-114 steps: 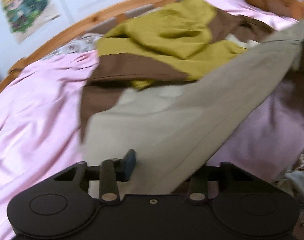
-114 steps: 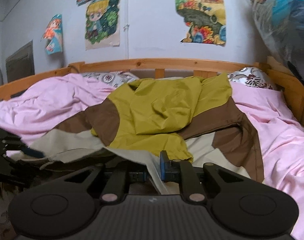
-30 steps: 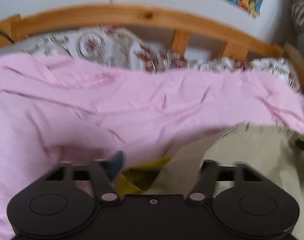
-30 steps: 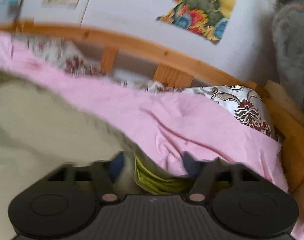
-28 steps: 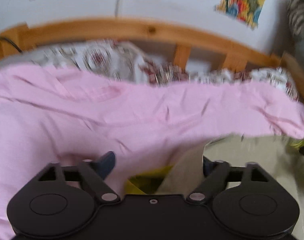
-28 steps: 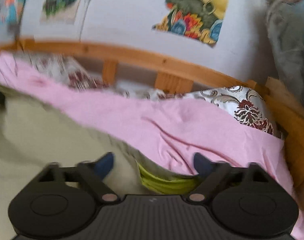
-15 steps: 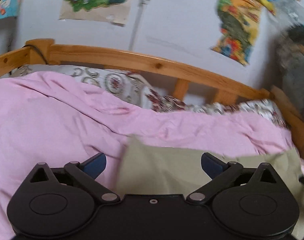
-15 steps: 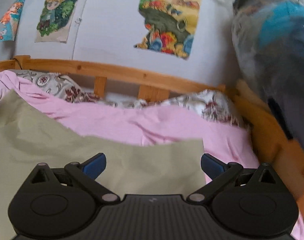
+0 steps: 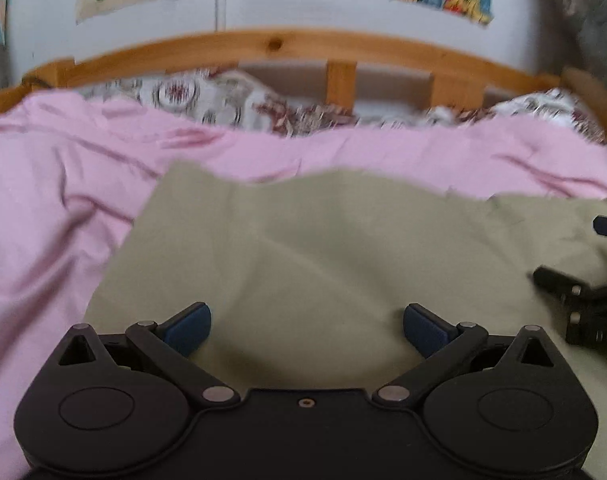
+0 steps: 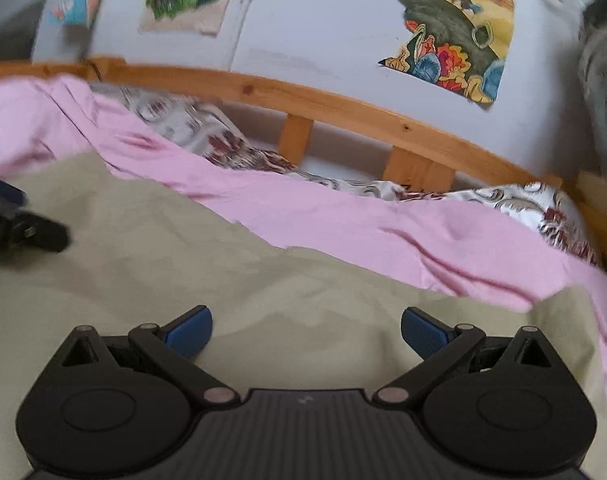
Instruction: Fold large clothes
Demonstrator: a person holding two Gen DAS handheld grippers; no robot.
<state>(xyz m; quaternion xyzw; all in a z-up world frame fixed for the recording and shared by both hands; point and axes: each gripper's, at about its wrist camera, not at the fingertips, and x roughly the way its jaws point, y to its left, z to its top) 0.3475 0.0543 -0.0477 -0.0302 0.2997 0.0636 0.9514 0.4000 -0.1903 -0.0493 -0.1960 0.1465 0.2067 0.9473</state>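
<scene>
My left gripper [image 9: 307, 326] and right gripper [image 10: 306, 330] over the pink bedding [image 9: 43, 200], jaws just opened wide, empty, beige cloth [image 9: 323, 248] flat beneath them, long axis nine to three, far edge at twelve.

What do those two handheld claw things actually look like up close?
Both match: the left gripper and right gripper have matt black plastic bodies with two round discs, angled black link arms on silver pins, and blue pads on the fingertips. No cables or sleeves show.
</scene>
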